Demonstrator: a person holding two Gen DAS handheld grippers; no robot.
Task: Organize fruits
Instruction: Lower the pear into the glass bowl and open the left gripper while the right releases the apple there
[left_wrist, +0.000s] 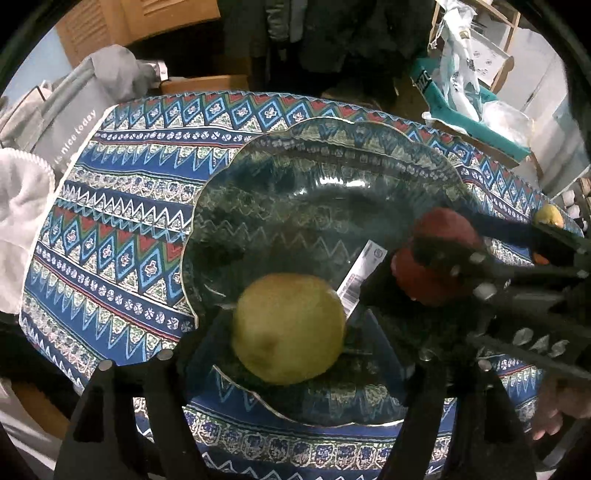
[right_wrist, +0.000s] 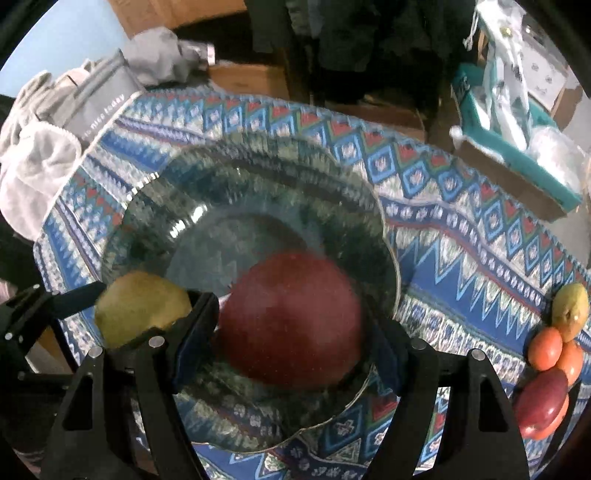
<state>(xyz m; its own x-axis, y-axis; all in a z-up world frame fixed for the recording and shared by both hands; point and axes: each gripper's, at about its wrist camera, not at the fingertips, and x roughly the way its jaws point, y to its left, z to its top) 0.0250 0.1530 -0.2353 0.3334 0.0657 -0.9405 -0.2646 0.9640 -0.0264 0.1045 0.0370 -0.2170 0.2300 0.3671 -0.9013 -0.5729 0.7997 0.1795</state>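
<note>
A yellow-green pear (left_wrist: 288, 328) lies on the near part of a clear glass plate (left_wrist: 295, 199), between the fingers of my left gripper (left_wrist: 293, 314). A small gap and a white label show beside its right side, so the pads do not press it. In the right wrist view a red apple (right_wrist: 291, 321) fills the space between the blue pads of my right gripper (right_wrist: 291, 325), which is shut on it just over the plate (right_wrist: 258, 184). The same apple (left_wrist: 432, 258) and the pear (right_wrist: 140, 306) show in the opposite views.
A patterned blue tablecloth (left_wrist: 122, 206) covers the table. At its right edge lie another pear (right_wrist: 570, 306), orange fruits (right_wrist: 546, 347) and a second red apple (right_wrist: 543, 402). A grey bag (left_wrist: 74, 122) and white towel (left_wrist: 22, 206) sit left; a teal box (right_wrist: 517, 158) back right.
</note>
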